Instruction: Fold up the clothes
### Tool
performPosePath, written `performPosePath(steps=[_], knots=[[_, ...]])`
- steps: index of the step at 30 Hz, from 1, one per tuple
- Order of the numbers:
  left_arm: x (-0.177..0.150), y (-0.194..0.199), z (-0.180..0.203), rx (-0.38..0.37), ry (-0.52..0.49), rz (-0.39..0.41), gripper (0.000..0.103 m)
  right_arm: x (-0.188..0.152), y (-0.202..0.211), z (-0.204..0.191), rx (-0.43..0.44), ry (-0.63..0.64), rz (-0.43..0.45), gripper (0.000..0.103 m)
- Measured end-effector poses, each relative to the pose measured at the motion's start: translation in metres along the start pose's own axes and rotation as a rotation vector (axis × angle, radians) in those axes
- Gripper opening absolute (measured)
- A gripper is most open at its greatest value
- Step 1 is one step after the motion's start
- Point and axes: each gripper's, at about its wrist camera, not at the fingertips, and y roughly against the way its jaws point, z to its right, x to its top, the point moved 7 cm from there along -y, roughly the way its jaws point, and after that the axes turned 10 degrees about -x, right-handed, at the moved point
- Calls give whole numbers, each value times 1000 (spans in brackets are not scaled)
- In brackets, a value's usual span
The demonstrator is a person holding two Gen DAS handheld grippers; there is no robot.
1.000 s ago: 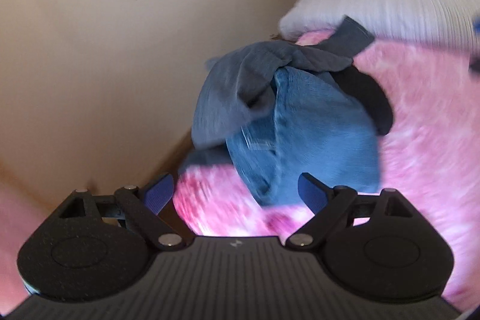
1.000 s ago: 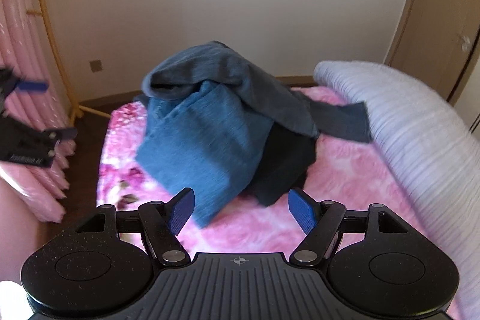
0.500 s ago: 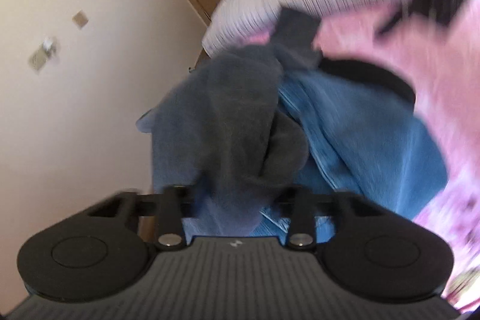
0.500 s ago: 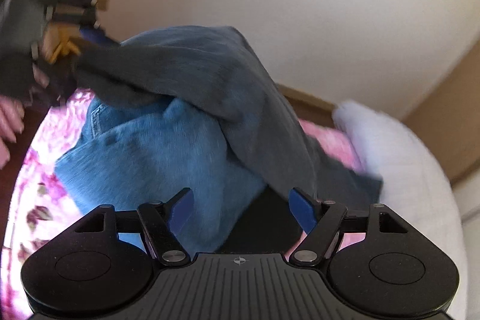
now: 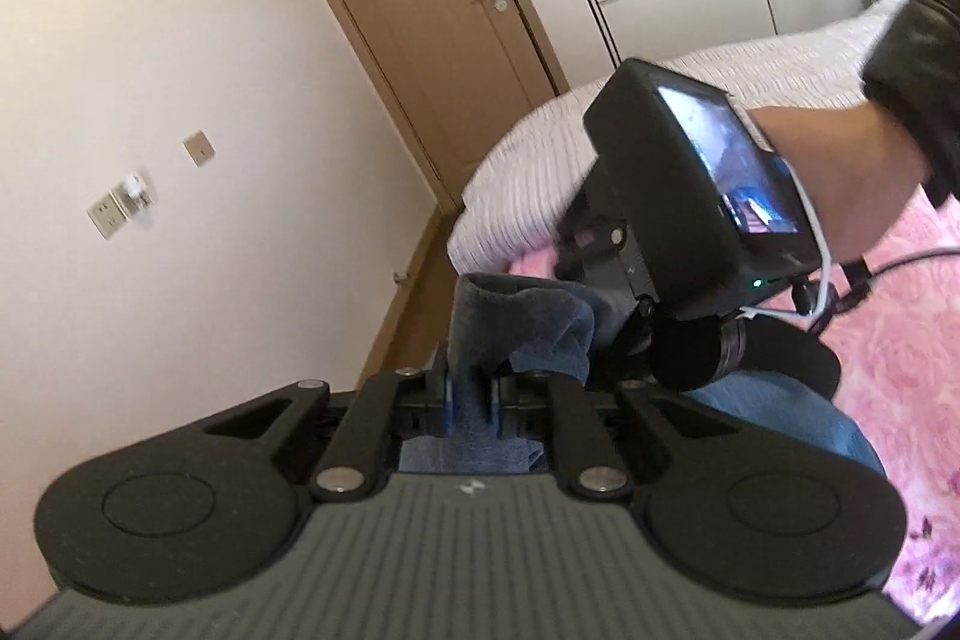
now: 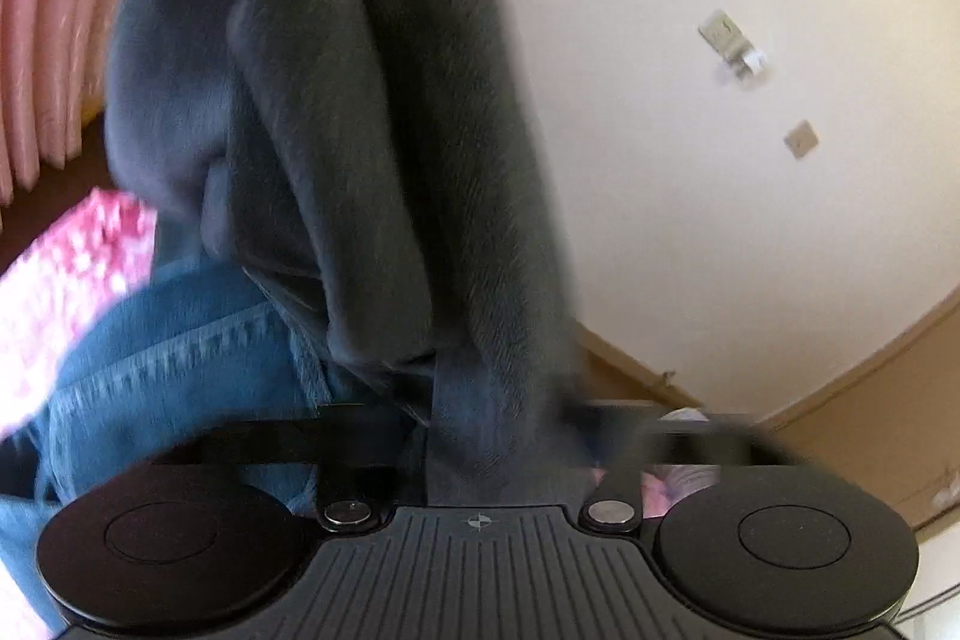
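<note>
While left tongs point(image 5: 470, 400) close on grey garment point(image 5: 510, 316), door point(image 5: 420, 16)

The right gripper point(image 6: 480, 430) is closing on dark grey cloth point(image 6: 372, 130) rising to the frame's top; blue jeans point(image 6: 180, 358) lie lower left.

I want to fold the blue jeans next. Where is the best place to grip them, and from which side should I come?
Probably the stitched seam edge of the blue jeans. It is a firm doubled ridge and lies bare, left of the grey garment that covers the rest. Come from that open left side, over the pink bedspread. Both grippers are closing on the grey garment now.
</note>
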Motion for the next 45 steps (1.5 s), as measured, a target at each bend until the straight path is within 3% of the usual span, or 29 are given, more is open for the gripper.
performPosePath(steps=[5,8,12,21,27,30,32,35,38,40,41,42,43,45], knots=[[62,27,8,-22,-13,141,7,-4,68,87,-169,-149,79,3],[105,44,45,-86,-47,240,7,-19,127,141,-264,-250,110,3],[152,76,127,-224,-79,340,6,-78,225,180,-380,-382,82,3],[217,142,354,-617,-125,413,6,-255,460,168,-583,-660,-92,3],[257,178,514,-917,-73,412,6,-361,620,151,-702,-651,-196,3],[274,201,576,-1070,-22,412,6,-401,693,148,-748,-622,-254,3],[287,208,601,-1134,-7,406,6,-419,730,140,-760,-623,-278,3],[294,199,630,-1197,25,345,6,-436,759,128,-744,-629,-307,3],[291,160,660,-1227,72,219,6,-484,736,121,-659,-658,-443,5],[279,97,678,-1208,81,83,7,-519,711,106,-613,-669,-582,23],[270,65,690,-1179,91,15,8,-536,699,99,-590,-673,-651,46],[260,36,698,-1165,126,-51,10,-552,687,91,-565,-677,-721,57],[247,4,704,-1155,176,-131,10,-569,676,83,-540,-680,-790,58],[223,-47,705,-1114,221,-243,8,-585,671,51,-488,-764,-808,67]])
